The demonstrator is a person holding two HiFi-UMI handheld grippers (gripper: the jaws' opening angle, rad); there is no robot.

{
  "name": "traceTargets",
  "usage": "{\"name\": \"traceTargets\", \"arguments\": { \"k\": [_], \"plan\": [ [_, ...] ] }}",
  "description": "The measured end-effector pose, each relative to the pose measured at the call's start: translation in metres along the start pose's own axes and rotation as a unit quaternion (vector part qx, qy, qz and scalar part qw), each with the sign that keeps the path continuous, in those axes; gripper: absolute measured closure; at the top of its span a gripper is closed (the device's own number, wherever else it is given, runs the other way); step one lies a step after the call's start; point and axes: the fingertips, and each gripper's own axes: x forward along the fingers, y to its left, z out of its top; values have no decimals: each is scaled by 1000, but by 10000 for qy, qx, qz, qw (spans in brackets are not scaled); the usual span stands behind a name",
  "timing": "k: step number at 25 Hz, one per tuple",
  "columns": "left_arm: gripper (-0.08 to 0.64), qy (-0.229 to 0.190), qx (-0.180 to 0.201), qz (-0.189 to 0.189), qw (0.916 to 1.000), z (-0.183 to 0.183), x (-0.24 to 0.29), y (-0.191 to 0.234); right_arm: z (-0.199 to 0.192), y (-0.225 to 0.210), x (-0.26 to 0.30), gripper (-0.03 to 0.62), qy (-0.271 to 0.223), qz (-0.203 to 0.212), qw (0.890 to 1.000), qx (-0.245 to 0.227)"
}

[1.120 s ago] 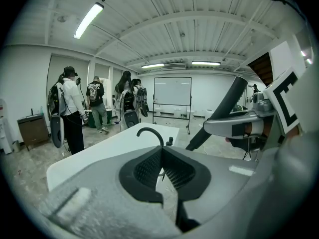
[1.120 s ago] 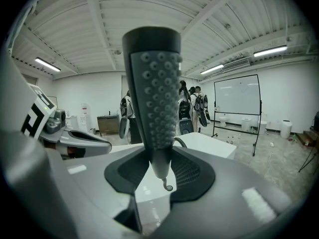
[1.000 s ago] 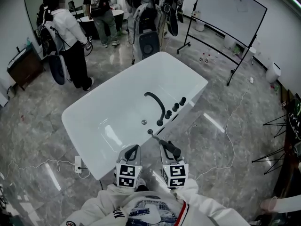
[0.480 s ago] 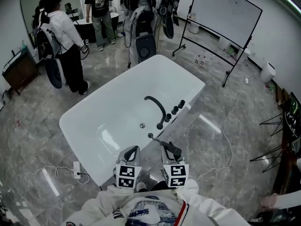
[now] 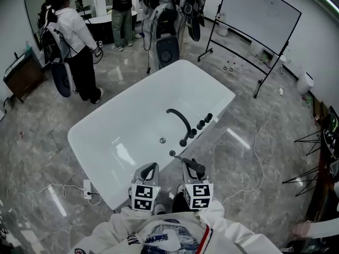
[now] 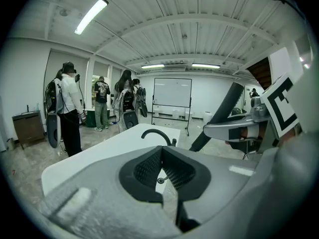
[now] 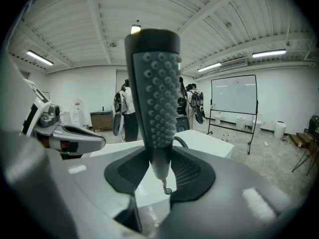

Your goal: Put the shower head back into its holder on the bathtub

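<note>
I am holding the shower head (image 7: pixel 154 93) in the right gripper (image 7: pixel 158 169). Its two jaws are squeezing the thin handle from both sides. The shower head is standing straight up, and the bumpy side is facing the camera in the right gripper view. In the head view it is sitting just off the near edge of the bathtub (image 5: pixel 106 126), over the grey floor (image 5: pixel 249 157). It is not in its holder (image 5: pixel 172 153). The holder is looking like a small dark ring on the tub's edge, close to the shower head. In the right gripper view it is showing right below the handle's bottom end.

The left gripper (image 6: pixel 160 152) is pinching its jaws together at the tips, with nothing held between them. It is hanging beside the right gripper, near the same edge of the tub.

The curved black tap (image 5: pixel 179 121) and three black knobs (image 5: pixel 201 124) are sitting farther along that edge. People (image 5: pixel 74 41) are standing past the tub, and a whiteboard (image 5: pixel 259 15) is standing to the right.
</note>
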Motion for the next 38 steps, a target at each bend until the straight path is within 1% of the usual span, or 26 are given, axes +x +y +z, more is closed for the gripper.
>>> {"name": "traceTargets", "arguments": {
  "k": [7, 15, 29, 38],
  "plan": [
    [558, 97, -34, 93, 9999, 2, 18, 9, 2, -8, 20, 454, 92, 84, 9999, 26],
    [558, 209, -78, 156, 9996, 10, 52, 8, 3, -28, 49, 454, 208, 269, 9994, 49],
    [558, 459, -283, 670, 9963, 17, 94, 27, 5, -44, 107, 454, 460, 907, 9948, -8],
    [558, 591, -405, 1060, 9918, 17, 116, 28, -3, -49, 132, 454, 606, 1477, 9871, -94]
  ]
}}
